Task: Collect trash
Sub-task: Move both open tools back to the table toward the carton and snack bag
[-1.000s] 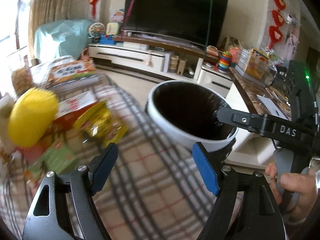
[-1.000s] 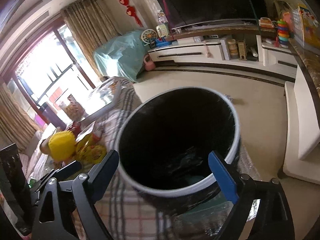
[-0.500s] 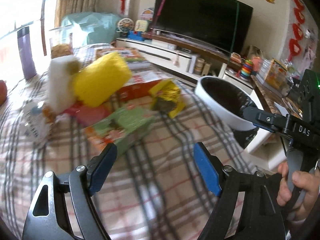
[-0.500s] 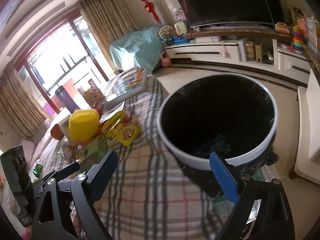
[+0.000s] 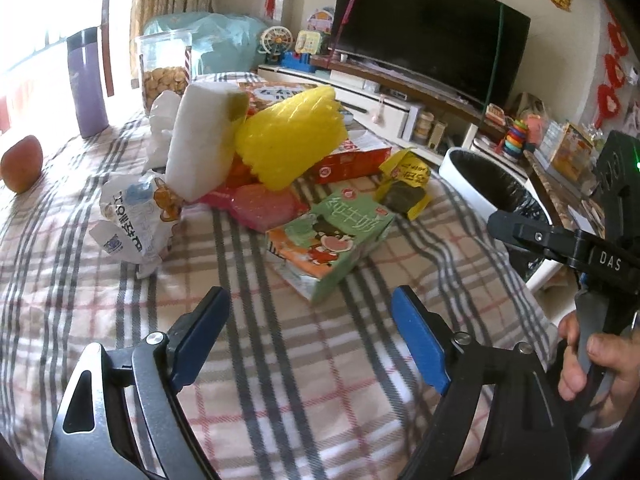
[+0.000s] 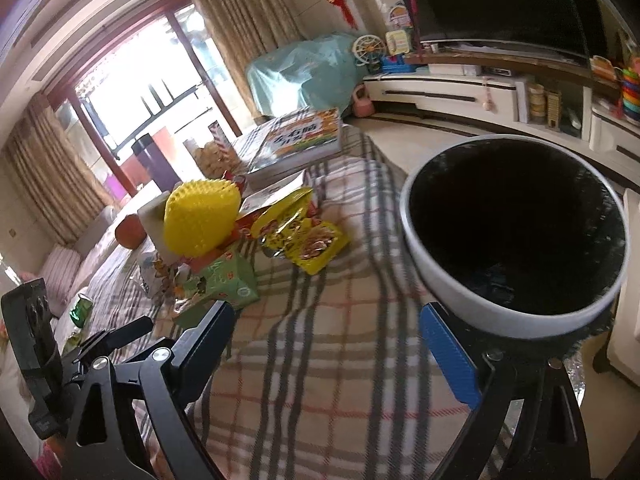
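Observation:
A heap of litter lies on the plaid cloth: a green milk carton (image 5: 332, 236), a yellow wrapper (image 5: 406, 182), a red box (image 5: 352, 158), a pink pack (image 5: 262, 206), a crumpled white bag (image 5: 132, 220), a white foam block (image 5: 202, 140) and a yellow spiky shell (image 5: 288, 140). My left gripper (image 5: 310, 342) hovers just short of the carton, jaws opening, nothing between them. My right gripper (image 6: 328, 348) stands open and empty between the carton (image 6: 226, 280) and the white-rimmed bin (image 6: 516, 236) with a black liner. The yellow wrapper (image 6: 306, 236) lies ahead of it.
A purple flask (image 5: 86, 82), a biscuit jar (image 5: 164, 68) and an orange fruit (image 5: 20, 162) stand at the cloth's far left. A flat printed box (image 6: 298, 140) lies at the far end. A hand (image 5: 592, 360) holds the right gripper's handle. A TV cabinet (image 6: 460, 88) lines the wall.
Both grippers have swung left, away from the bin and toward the litter heap. The bin has slid to the right in both views. The left jaws have spread slightly.

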`<action>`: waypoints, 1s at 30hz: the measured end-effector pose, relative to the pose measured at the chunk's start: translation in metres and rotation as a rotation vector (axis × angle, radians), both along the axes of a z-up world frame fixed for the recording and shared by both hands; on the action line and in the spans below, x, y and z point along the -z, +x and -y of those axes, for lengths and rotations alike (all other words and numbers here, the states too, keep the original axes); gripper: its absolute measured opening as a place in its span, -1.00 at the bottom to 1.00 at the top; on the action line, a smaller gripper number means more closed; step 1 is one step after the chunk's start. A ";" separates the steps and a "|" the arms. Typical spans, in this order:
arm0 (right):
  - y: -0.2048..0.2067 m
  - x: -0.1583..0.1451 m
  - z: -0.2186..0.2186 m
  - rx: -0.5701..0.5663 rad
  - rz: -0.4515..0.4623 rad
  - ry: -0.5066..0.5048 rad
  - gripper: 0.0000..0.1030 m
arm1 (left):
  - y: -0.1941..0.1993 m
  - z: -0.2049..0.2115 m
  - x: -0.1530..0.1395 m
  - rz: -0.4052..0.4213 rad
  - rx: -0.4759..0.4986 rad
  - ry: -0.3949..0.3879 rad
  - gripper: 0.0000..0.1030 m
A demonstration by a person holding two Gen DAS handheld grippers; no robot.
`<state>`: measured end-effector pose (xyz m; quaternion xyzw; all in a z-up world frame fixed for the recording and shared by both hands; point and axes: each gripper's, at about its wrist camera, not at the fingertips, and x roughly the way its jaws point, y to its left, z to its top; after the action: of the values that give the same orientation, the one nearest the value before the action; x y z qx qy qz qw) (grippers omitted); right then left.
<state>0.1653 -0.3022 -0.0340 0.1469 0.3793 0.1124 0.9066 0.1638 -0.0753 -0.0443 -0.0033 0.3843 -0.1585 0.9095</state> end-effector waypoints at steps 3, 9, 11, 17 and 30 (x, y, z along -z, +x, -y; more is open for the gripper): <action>0.008 0.001 -0.006 -0.021 -0.008 -0.006 0.85 | 0.006 0.000 0.000 -0.004 0.030 0.018 0.68; 0.024 0.003 -0.013 -0.057 -0.011 -0.008 0.85 | 0.024 0.007 0.002 -0.011 0.117 0.096 0.76; 0.030 0.003 -0.013 -0.057 -0.012 -0.006 0.85 | 0.029 0.008 0.004 -0.018 0.137 0.110 0.76; 0.051 0.004 -0.019 -0.077 -0.007 -0.025 0.85 | 0.047 0.010 0.008 -0.034 0.166 0.129 0.76; 0.083 0.015 -0.040 -0.139 -0.023 -0.104 -0.28 | 0.043 0.021 0.012 -0.019 0.203 0.120 0.14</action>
<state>0.2480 -0.2626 -0.0494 0.0741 0.4041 0.1535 0.8987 0.2072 -0.0962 -0.0563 0.0887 0.3999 -0.2262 0.8837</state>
